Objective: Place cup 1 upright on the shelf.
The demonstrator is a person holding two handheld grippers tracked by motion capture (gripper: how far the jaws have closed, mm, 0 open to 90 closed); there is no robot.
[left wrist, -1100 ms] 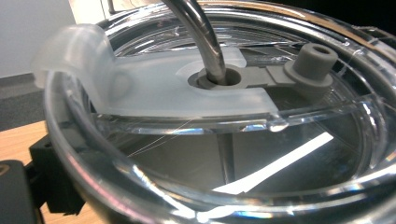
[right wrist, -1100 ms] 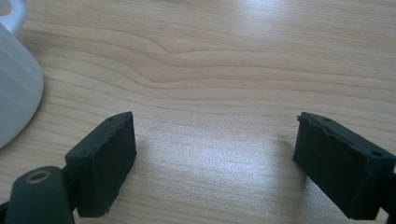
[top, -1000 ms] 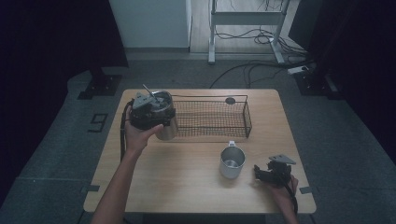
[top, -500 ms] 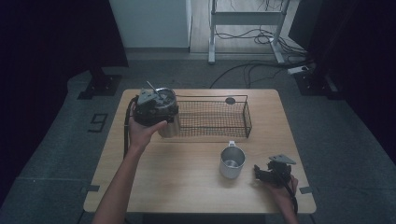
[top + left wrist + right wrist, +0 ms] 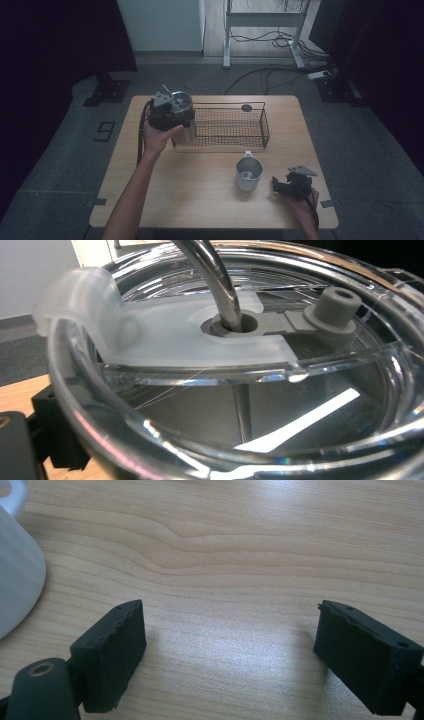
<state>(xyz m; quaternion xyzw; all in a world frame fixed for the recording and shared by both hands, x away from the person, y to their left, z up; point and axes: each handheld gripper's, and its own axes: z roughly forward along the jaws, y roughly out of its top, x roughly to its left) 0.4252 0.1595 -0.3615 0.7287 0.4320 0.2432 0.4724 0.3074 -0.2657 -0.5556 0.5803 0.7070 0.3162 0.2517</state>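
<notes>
left gripper [image 5: 172,114] is held up over the far left part of the table [image 5: 200,210], right at the left end of the wire basket [image 5: 252,125], and it grips a metal tumbler [image 5: 186,120] with a clear lid [image 5: 240,405] and a metal straw [image 5: 215,280]. in the left gripper view the lid is very close, straw going through a grey rubber ring in the middle, a grey plug on a strap beside it, a frosted tab to the left; jaws pinch the tumbler body, pads mostly hidden behind the lid. tumbler is upright, off the tabletop, touching or just beside the basket's left wall, cannot tell which. right gripper [image 5: 290,186] rests low on the near right part of the table, jaws spread with bare wood between them, pinching nothing. metal mug [image 5: 248,172] stands upright just to its left, near but apart, and its rounded side shows at the left edge of the right gripper view. a small dark round thing [image 5: 246,107] sits at the basket's far edge.
</notes>
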